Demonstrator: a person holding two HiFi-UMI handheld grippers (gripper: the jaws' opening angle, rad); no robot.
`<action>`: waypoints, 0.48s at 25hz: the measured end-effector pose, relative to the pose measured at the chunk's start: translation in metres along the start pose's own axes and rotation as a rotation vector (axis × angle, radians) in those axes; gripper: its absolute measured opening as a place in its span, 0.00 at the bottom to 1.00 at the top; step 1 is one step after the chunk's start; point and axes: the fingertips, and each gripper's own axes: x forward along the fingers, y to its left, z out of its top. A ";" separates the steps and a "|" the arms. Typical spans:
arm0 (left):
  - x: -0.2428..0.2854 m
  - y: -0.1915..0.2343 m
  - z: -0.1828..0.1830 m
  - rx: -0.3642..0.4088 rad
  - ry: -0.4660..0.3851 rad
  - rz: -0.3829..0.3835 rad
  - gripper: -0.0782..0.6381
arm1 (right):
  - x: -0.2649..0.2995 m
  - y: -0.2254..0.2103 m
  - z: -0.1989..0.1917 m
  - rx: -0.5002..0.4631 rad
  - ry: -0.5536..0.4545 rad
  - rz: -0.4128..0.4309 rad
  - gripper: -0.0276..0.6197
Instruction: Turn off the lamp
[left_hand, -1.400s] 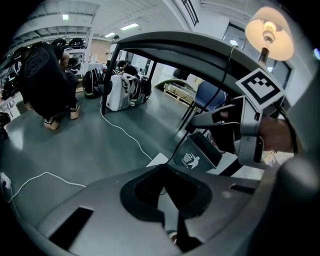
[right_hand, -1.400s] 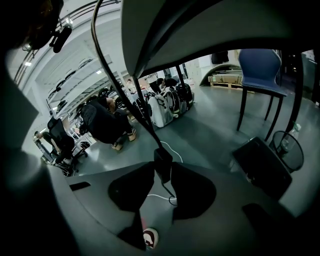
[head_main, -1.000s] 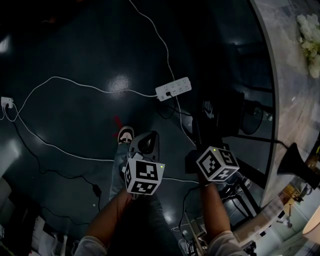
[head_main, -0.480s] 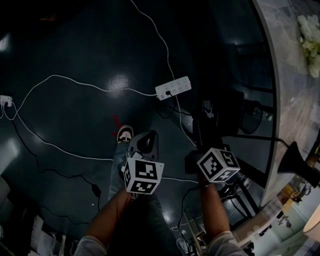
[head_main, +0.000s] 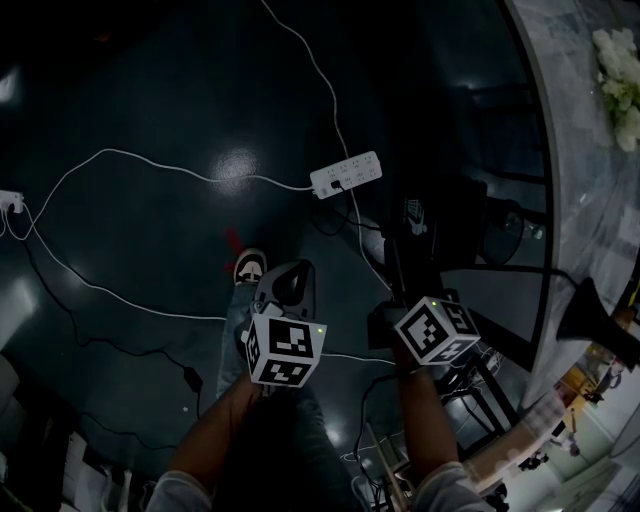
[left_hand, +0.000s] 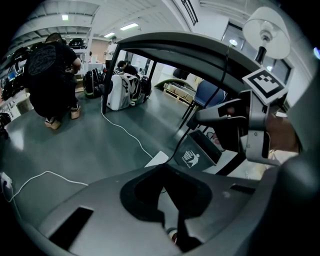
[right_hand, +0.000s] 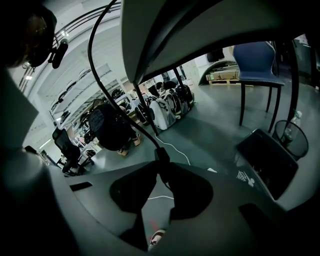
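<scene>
Under the curved grey worktop (right_hand: 200, 30) edge, the right tool (right_hand: 163, 162), jaws just closing, clamps the small black inline switch (right_hand: 162, 155) on the thin black lamp cord (right_hand: 100, 75), left tool (left_hand: 163, 165) clenched empty alongside, white-shaded lamp (left_hand: 265, 31) above the worktop.

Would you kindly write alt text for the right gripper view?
The right gripper has just been closing its fingers on an inline switch on a black cord hanging past a table edge. Beyond lie a grey floor, backpacks, a blue chair and a black bin.
</scene>
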 end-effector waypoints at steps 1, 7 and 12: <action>0.000 0.000 0.000 0.000 0.001 0.001 0.12 | 0.000 0.000 0.000 0.004 -0.003 -0.001 0.15; 0.000 0.003 -0.005 -0.002 0.008 0.003 0.12 | 0.000 -0.002 -0.002 0.019 -0.014 -0.002 0.16; -0.001 0.005 -0.004 0.002 0.008 0.005 0.12 | 0.000 -0.003 0.000 0.034 -0.019 -0.014 0.17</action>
